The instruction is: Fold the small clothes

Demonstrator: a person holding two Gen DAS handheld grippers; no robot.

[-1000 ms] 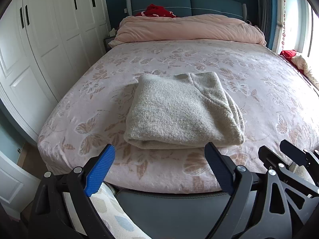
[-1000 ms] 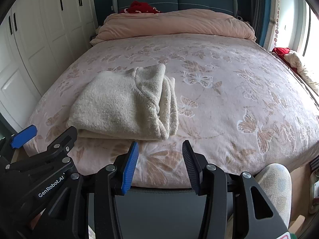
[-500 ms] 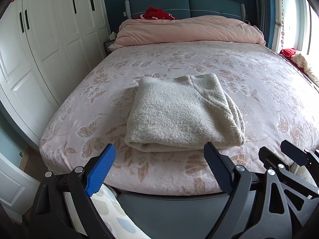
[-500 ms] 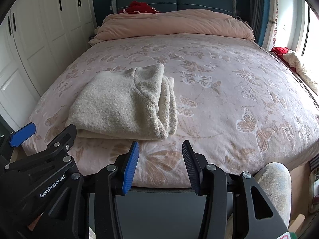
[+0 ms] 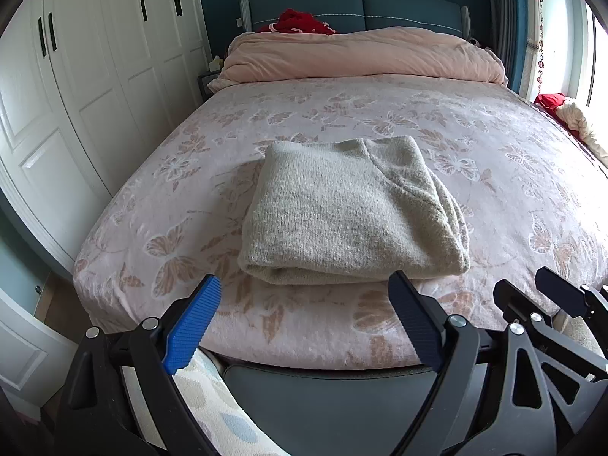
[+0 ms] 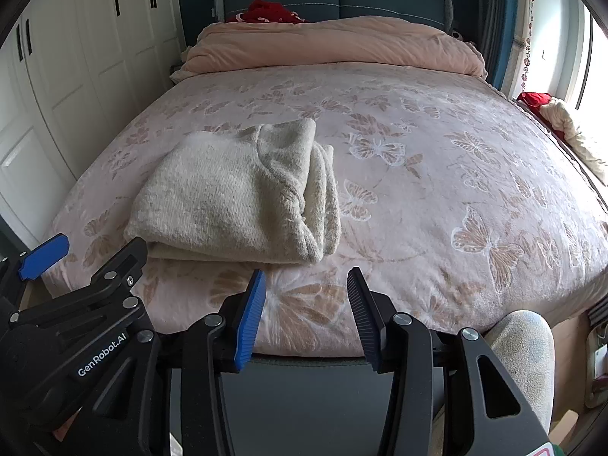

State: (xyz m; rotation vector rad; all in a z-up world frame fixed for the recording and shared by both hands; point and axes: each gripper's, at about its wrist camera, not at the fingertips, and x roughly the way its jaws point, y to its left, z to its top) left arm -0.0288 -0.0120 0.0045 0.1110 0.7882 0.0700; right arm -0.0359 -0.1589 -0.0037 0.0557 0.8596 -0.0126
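Note:
A beige knitted sweater (image 5: 349,209) lies folded into a thick rectangle on the pink butterfly bedspread (image 5: 494,159), near the foot of the bed. It also shows in the right wrist view (image 6: 235,193), left of centre. My left gripper (image 5: 304,304) is open and empty, just short of the sweater's near fold, over the foot edge of the bed. My right gripper (image 6: 304,296) is open and empty, to the right of the sweater's near corner. The left gripper also shows at the right wrist view's left edge (image 6: 76,277).
A rolled pink duvet (image 5: 361,57) lies across the head of the bed, with a red item (image 5: 296,22) behind it. White wardrobe doors (image 5: 95,76) run along the left. A red and cream heap (image 6: 562,121) lies by the window on the right.
Both grippers have drawn back and up slightly from the bed. The sweater lies unmoved. The jaws have not changed.

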